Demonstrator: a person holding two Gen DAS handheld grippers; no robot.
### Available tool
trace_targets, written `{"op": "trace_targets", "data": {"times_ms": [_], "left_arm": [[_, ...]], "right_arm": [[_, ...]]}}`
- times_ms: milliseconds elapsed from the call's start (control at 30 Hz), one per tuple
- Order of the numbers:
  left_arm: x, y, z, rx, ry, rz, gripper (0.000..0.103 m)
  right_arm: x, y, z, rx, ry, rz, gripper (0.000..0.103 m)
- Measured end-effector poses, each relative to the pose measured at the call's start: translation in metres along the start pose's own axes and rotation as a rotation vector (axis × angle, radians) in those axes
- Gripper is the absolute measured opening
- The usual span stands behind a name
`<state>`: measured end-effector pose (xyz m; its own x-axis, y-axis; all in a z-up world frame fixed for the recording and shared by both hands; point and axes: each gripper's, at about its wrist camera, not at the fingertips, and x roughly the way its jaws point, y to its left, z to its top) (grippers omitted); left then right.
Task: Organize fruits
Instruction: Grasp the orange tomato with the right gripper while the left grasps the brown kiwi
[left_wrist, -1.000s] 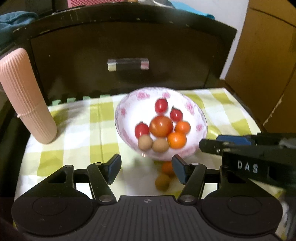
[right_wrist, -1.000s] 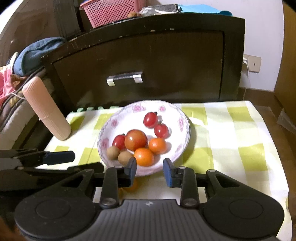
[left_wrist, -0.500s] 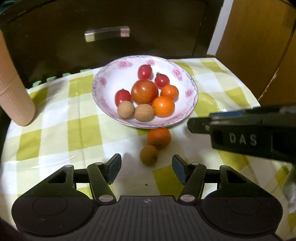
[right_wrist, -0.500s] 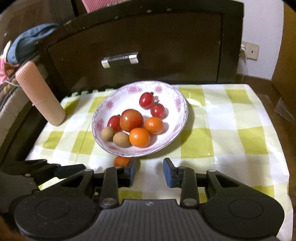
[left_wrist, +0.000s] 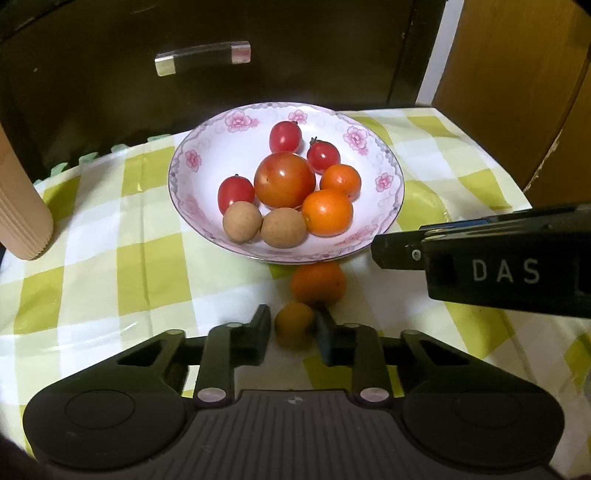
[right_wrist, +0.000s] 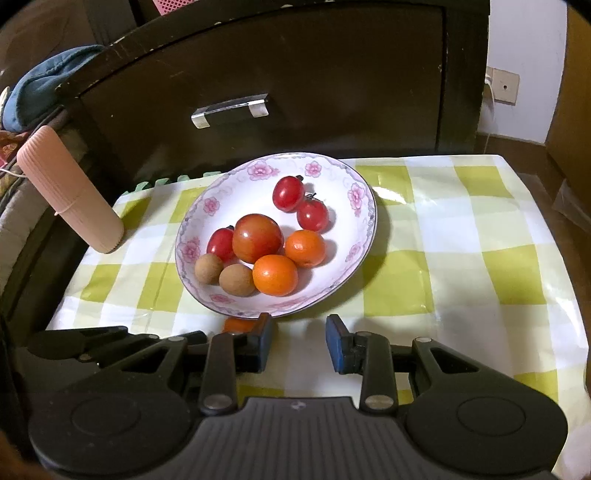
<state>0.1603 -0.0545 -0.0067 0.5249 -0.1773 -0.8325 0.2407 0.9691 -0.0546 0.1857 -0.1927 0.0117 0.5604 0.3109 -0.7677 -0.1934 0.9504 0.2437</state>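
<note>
From the left wrist camera, the left tool (left_wrist: 291, 326) is closing its jaws around a small brown fruit (left_wrist: 294, 320) that sits on the checked tabletop (left_wrist: 110, 258); the fruit fills the narrow gap between the two pads. Just beyond the brown fruit, touching or nearly touching it, lies a loose orange fruit (left_wrist: 318, 283), itself tucked against the near rim of a flowered bowl (left_wrist: 192, 162). The bowl, straight ahead of the tool, holds one large tomato (left_wrist: 284, 180), three small red tomatoes, two orange fruits and two brown fruits. The right tool (left_wrist: 384, 251) reaches in from the right, its tip beside the bowl's near right edge. A ribbed pink cylinder (left_wrist: 20, 206) stands far to the left. From the right wrist camera, the right tool (right_wrist: 299, 339) has its pads set narrowly apart with nothing between them, hanging over bare tabletop (right_wrist: 461, 258) just short of the bowl (right_wrist: 362, 206). The orange fruit (right_wrist: 238, 325) peeks out by its left pad. The left tool (right_wrist: 81, 341) lies low on the left.
</note>
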Motion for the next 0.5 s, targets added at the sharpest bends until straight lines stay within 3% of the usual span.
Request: {"op": "trace_targets", "data": {"times_ms": [500], "left_arm": [[-0.017,0.015,-0.010,-0.024,0.040,0.015,0.031]], "right_arm": [[0.019,0.014,0.004,0.065,0.088,0.026,0.033]]}}
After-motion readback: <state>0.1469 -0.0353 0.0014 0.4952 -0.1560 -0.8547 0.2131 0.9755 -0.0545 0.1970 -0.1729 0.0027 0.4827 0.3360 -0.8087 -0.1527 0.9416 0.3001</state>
